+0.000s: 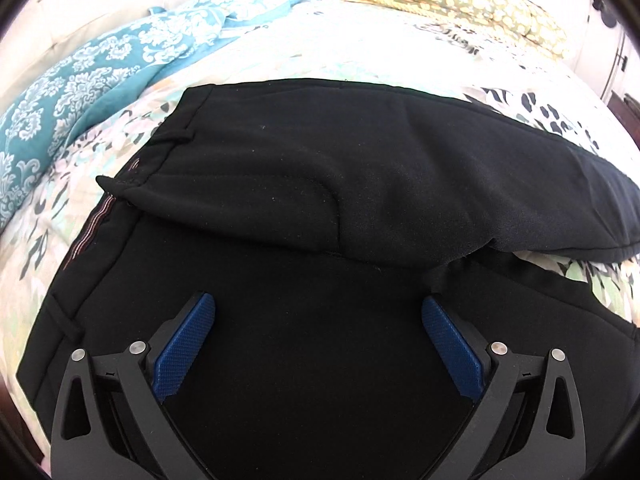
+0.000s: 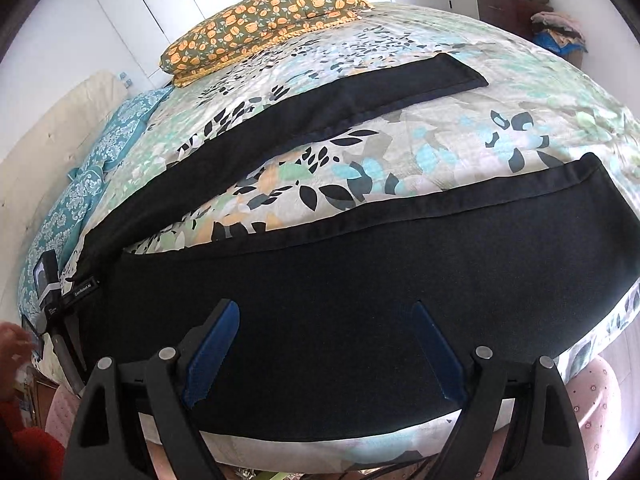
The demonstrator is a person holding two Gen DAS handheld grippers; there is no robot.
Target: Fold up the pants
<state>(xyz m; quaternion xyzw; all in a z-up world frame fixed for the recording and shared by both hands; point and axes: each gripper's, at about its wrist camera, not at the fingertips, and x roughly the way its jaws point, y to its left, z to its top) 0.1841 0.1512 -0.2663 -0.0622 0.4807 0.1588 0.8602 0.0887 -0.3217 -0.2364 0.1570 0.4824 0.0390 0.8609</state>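
Left wrist view: black pants (image 1: 360,168) spread on bed (image 1: 360,60), fold not begun.
Left gripper (image 1: 320,308) and right gripper (image 2: 324,312) both spread, empty; next likely pinch one leg.

Black pants (image 2: 360,288) lie flat on the bed, legs spread apart, waistband (image 1: 120,184) partly folded over.

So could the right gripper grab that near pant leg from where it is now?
Probably yes. The right gripper is open, hanging just over the near pant leg, which lies flat on the bedspread with nothing on top.
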